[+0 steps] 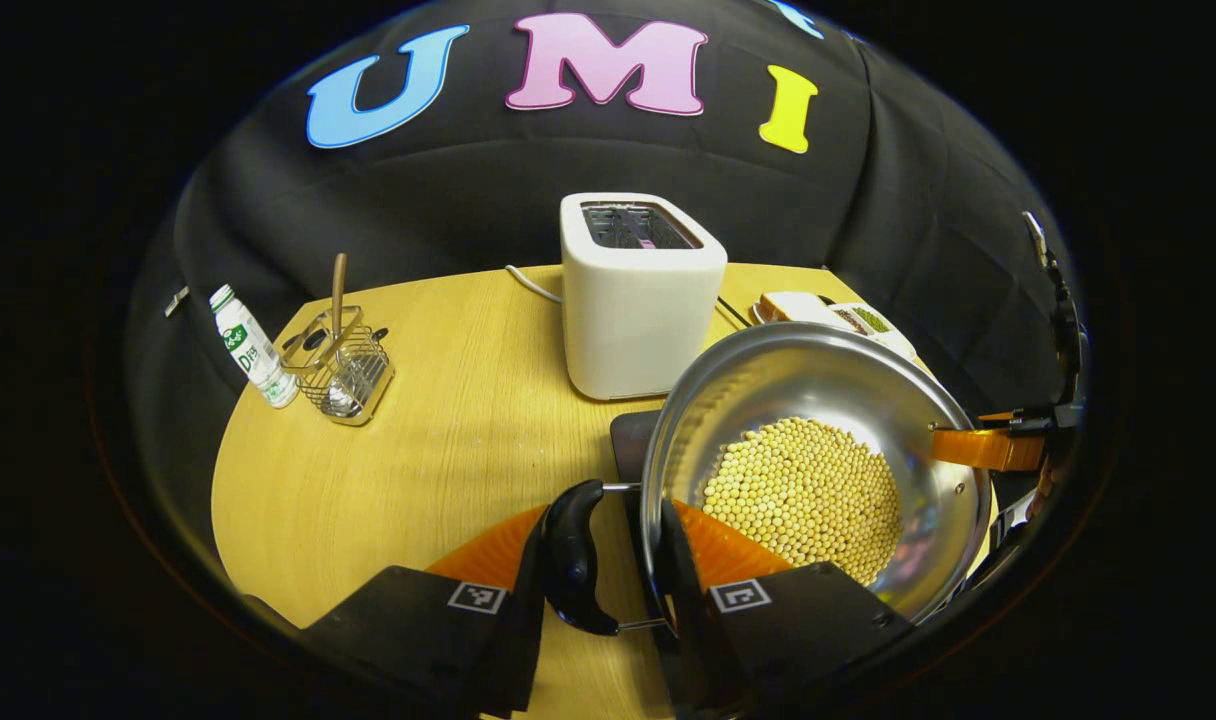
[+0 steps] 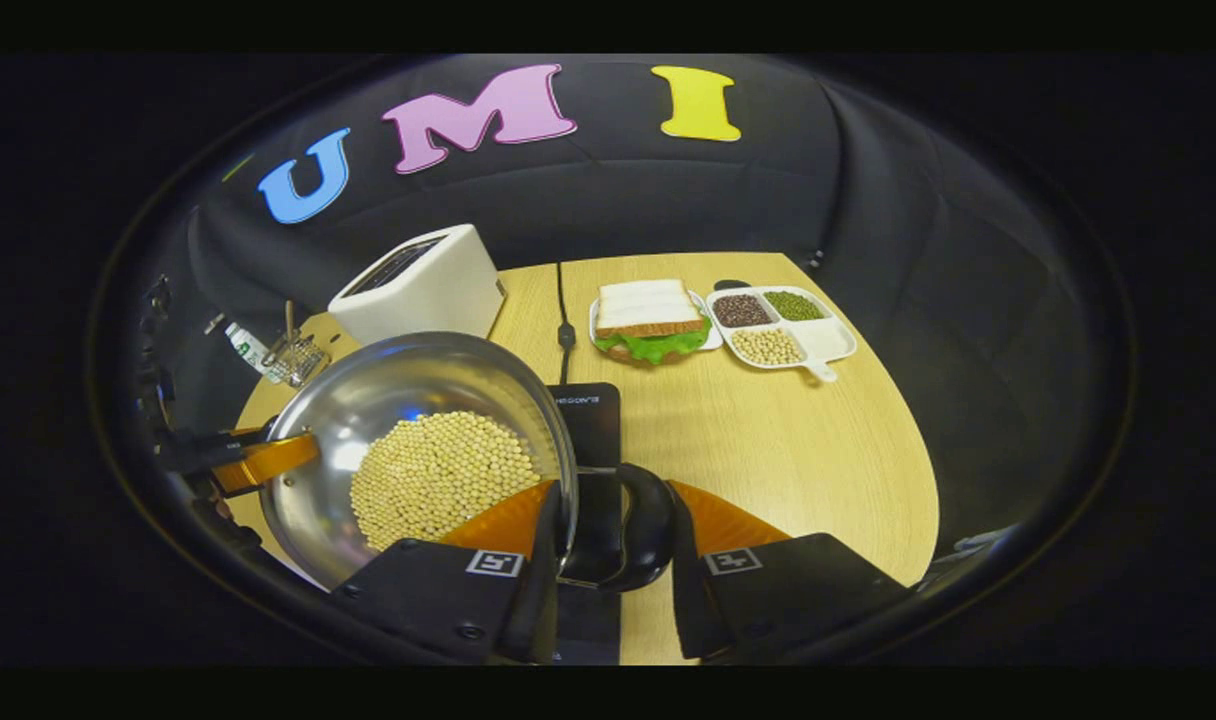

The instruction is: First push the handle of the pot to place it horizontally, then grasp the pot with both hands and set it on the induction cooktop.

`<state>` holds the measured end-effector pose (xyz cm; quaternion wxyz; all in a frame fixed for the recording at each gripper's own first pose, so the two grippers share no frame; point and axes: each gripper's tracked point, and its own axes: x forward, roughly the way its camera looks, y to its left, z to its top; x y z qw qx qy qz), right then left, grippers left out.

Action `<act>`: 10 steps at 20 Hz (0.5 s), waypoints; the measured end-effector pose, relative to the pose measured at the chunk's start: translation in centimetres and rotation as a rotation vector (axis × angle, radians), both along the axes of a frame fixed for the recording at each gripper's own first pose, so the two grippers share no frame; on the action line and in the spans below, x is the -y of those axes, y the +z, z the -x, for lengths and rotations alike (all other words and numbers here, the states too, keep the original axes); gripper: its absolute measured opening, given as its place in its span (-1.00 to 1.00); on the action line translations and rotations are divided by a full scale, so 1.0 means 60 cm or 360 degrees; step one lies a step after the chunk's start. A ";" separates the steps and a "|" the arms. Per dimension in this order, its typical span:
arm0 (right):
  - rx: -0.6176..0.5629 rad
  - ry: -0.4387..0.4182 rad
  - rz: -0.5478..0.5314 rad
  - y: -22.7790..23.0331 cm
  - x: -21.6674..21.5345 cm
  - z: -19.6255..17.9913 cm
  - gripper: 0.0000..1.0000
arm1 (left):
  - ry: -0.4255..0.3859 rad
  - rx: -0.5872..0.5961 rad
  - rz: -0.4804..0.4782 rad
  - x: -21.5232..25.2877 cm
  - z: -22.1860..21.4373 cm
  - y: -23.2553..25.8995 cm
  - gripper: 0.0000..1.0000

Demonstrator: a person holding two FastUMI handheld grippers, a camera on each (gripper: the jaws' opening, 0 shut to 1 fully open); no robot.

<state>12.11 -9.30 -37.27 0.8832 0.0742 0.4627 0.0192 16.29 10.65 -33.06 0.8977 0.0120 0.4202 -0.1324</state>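
Note:
A steel pot [image 1: 798,385] holding yellow soybeans [image 1: 803,495] hangs between both grippers. In the left gripper view, my left gripper [image 1: 608,565] is shut on the pot's black side handle [image 1: 571,560], one finger outside the handle and one inside the rim. In the right gripper view, my right gripper [image 2: 608,545] grips the opposite black handle [image 2: 643,530] of the pot [image 2: 398,390] the same way. The black induction cooktop [image 2: 590,420] lies partly under the pot, its corner [image 1: 630,440] peeking out by the toaster. I cannot tell whether the pot touches it.
A white toaster [image 1: 638,300] stands just behind the cooktop. A drink bottle [image 1: 253,350] and a wire utensil rack [image 1: 343,365] sit at the far left. A sandwich plate [image 2: 653,325] and a divided bean tray [image 2: 783,325] sit at the back right; a black cable [image 2: 563,320] runs to the cooktop.

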 end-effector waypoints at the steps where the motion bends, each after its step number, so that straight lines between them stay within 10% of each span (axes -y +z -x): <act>1: -0.0001 -0.0008 -0.0007 0.000 -0.001 0.001 0.00 | 0.0002 0.0001 -0.0001 -0.001 0.001 0.000 0.19; 7: 0.0002 -0.0024 -0.0038 0.004 -0.005 -0.001 0.19 | -0.0022 -0.0012 -0.0029 -0.002 0.003 -0.001 0.29; 10: 0.0012 -0.0056 -0.0089 0.015 -0.011 -0.008 0.99 | -0.0038 0.0041 -0.0039 -0.002 -0.006 0.008 0.65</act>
